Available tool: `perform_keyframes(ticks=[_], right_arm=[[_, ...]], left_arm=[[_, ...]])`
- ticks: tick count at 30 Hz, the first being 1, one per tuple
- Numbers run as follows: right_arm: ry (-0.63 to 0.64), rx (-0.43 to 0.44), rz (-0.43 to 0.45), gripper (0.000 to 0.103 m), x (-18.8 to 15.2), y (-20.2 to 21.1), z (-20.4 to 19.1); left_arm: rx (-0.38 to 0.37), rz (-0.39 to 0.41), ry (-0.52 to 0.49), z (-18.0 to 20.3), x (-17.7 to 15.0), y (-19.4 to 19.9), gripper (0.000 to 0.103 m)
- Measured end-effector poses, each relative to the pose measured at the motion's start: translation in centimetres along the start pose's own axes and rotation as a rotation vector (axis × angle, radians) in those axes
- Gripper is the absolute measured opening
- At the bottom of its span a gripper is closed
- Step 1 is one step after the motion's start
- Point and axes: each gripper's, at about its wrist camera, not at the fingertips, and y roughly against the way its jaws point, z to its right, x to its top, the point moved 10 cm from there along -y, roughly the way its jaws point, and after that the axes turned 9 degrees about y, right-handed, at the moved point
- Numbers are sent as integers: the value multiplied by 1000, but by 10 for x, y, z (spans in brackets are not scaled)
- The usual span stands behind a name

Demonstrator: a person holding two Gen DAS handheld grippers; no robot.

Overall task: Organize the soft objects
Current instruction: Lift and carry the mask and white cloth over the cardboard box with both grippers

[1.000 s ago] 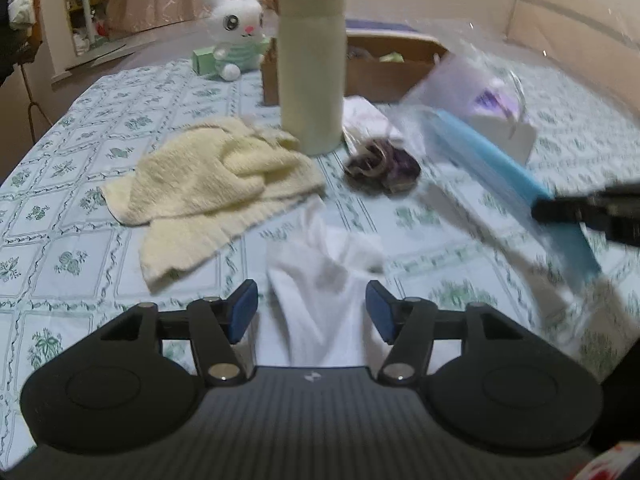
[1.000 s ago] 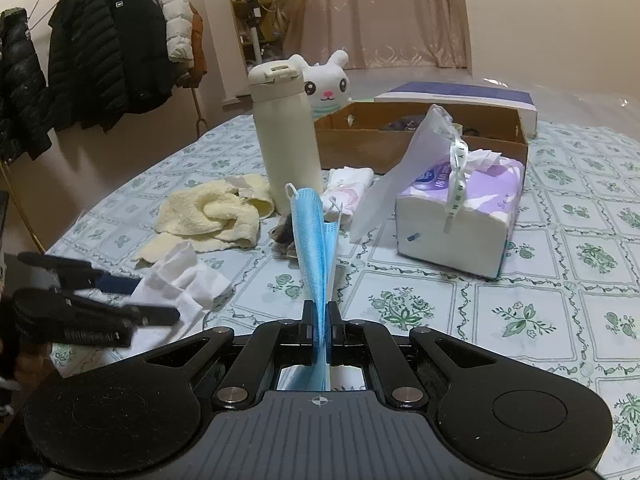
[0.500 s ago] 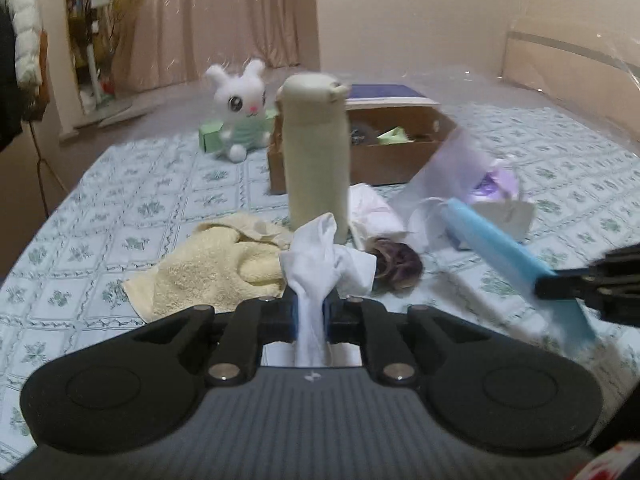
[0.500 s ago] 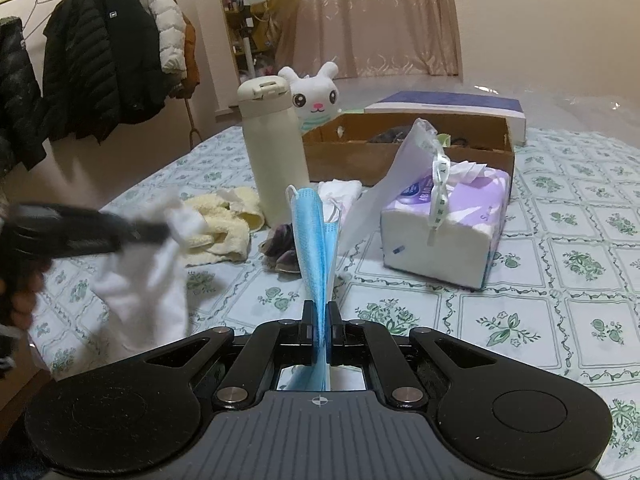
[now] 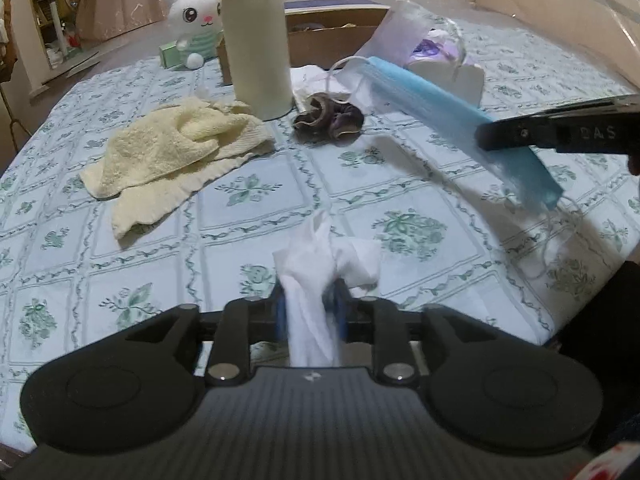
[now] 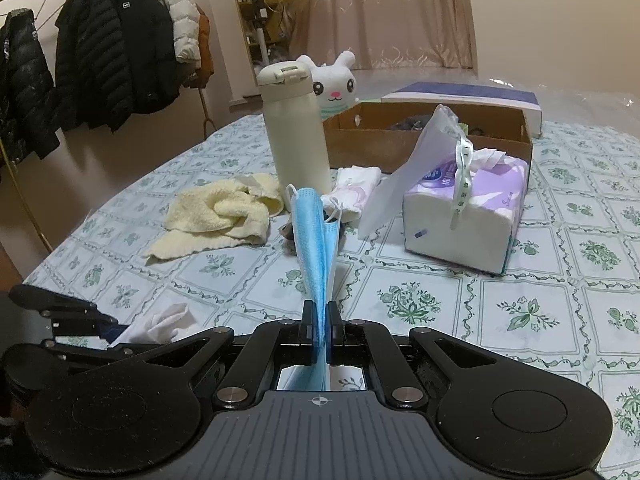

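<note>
My left gripper hangs low over the near part of the flowered cloth, and its jaws are opening. A crumpled white cloth still stands between its blue pads, loose and blurred below them. In the right wrist view that cloth sags beside the left gripper. My right gripper is shut on a folded blue face mask, held in the air. The left wrist view shows the mask slanting out of the right gripper's fingers. A yellow towel and a dark scrunchie lie farther back.
A tall cream bottle stands behind the towel, next to a white plush rabbit. An open cardboard box, a purple tissue pack and a small folded white cloth sit at the back. Coats hang on a rack left.
The left gripper shut on the white cloth and lifted it, then came back down near the front edge with its pads parting. The right gripper and the mask have stayed put.
</note>
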Motion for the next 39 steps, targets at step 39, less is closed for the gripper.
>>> perform_keyframes(ticks=[39], right_arm=[[161,-24,119,4,197,-7,146]], left_arm=[[37,389,-3,-116,375,-14,11]])
